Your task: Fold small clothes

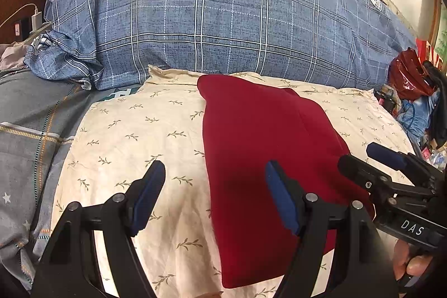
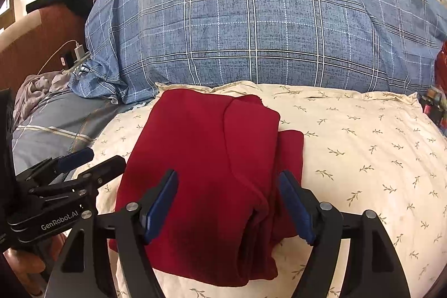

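The red garment (image 2: 212, 175) lay folded on the cream leaf-print sheet (image 2: 363, 158) of the bed, its near edge hidden behind the right tongs (image 2: 227, 207), which hung spread apart over it, gripping nothing. The left tongs (image 1: 215, 197) were likewise apart, over the garment's left edge. Behind sat a blue plaid duvet (image 2: 279, 27). A red plastic bag (image 1: 405, 74) at the bedside was too cluttered to read.

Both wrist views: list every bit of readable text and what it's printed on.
"DAS": on the right gripper body, left wrist view.
"GenRobot.AI": on the left gripper body, right wrist view.
"STARS": banner on the round crest of the blue plaid duvet.
Crest ring lettering: upside down, too small to read.
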Tool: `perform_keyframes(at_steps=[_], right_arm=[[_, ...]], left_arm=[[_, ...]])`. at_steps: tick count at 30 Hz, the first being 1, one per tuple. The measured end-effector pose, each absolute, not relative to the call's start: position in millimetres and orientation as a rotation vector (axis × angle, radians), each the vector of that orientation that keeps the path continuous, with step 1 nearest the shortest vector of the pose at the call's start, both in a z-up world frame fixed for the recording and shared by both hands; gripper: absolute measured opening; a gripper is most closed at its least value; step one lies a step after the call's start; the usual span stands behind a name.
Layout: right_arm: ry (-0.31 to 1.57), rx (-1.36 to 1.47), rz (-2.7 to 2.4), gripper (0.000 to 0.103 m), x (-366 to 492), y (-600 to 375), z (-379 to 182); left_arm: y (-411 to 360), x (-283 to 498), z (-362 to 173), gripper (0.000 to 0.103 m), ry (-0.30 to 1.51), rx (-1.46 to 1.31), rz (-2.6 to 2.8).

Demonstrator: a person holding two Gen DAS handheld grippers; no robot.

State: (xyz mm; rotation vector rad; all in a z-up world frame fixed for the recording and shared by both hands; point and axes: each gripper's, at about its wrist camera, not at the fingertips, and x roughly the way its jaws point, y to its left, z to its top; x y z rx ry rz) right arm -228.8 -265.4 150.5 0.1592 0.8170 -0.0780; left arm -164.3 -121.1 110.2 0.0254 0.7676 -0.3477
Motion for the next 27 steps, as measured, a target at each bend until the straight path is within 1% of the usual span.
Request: perform_keyframes(at_steps=[27], right_arm=[[0.848,0.139,-0.057,0.079,-220.7,-258.0,142.8]], left_arm=[[-117.3,-161.9,107.4,0.074,0.761,0.030,-0.329]])
